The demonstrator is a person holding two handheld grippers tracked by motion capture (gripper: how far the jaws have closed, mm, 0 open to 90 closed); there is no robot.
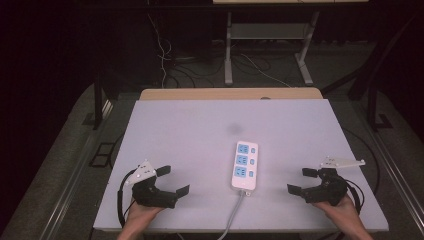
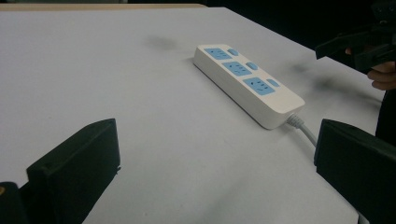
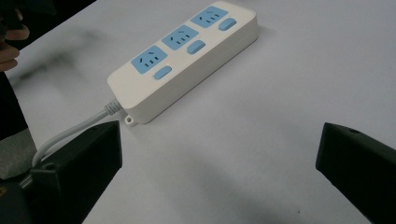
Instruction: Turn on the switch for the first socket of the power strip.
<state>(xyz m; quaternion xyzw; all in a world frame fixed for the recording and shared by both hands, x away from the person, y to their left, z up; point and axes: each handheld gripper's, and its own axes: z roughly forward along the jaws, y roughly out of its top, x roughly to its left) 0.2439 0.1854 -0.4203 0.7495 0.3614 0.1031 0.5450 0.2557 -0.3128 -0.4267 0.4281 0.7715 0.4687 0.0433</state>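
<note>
A: While both hands rest at the near edge, the white table (image 1: 200, 125) takes up most of the high view, bare apart from one item. Log that first.

B: Logged. Next down in size: the power strip (image 1: 244, 165), white with three blue sockets and three blue switches. It lies flat, right of centre toward the near edge, lengthwise away from the person. Its grey cable (image 1: 233, 212) runs off the near edge.

A: Grippers?

B: The left gripper (image 1: 173, 181) sits near the front-left, jaws spread wide, nothing between them. The right gripper (image 1: 301, 180) sits near the front-right, likewise wide and empty. Both point inward toward the strip, each apart from it.

A: Contact?

B: None visible. In the left gripper view the strip (image 2: 246, 83) lies ahead, beyond the jaws; in the right gripper view it (image 3: 184, 56) lies ahead too.

A: Progress, then?

B: Judged as the very start. The strip appears untouched; approach, grasp or switch-press all seem left to do.
</note>
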